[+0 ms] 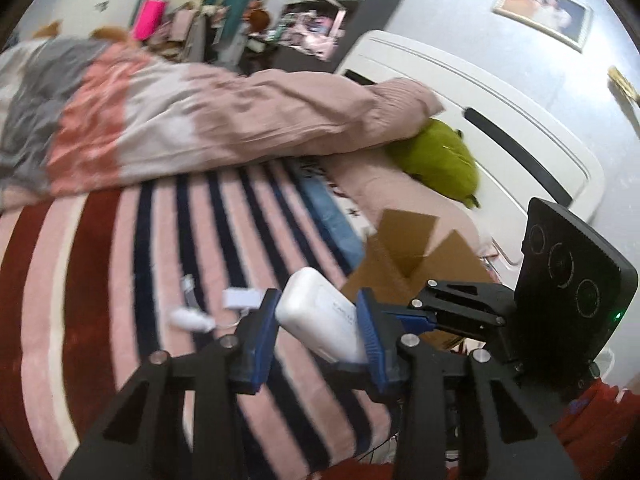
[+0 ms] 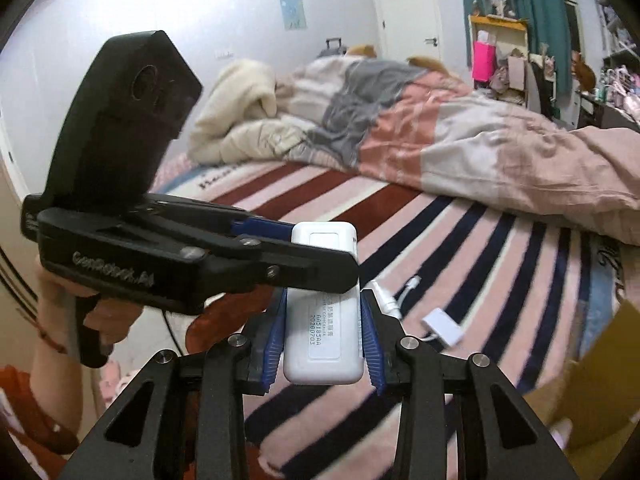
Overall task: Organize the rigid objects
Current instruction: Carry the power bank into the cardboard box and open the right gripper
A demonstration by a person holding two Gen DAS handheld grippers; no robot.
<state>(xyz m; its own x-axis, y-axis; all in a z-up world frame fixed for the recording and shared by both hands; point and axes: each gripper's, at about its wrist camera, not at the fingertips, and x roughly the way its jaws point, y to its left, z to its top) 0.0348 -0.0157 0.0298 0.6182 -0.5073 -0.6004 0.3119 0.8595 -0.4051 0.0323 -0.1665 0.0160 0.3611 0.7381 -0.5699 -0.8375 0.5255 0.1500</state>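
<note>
A white rectangular box [image 1: 320,320] with a printed label [image 2: 322,332] hangs above the striped bed cover, held from two sides. In the left wrist view my left gripper [image 1: 318,298] is shut on it, a blue pad against each long side, and the box lies tilted. In the right wrist view my right gripper [image 2: 323,304] is shut on the box's near end. The left gripper [image 2: 324,250] comes in from the left there and clamps the far end. From the left wrist view the right gripper's body [image 1: 460,312] shows at the right, its tips hidden.
A white adapter with its cable [image 1: 240,298] [image 2: 442,326] lies on the striped cover [image 1: 120,280] just beyond the box. An open cardboard box [image 1: 416,252] [image 2: 600,380] stands to the right. A rumpled duvet [image 2: 440,140], a green plush [image 1: 436,160] and the white headboard [image 1: 480,100] lie beyond.
</note>
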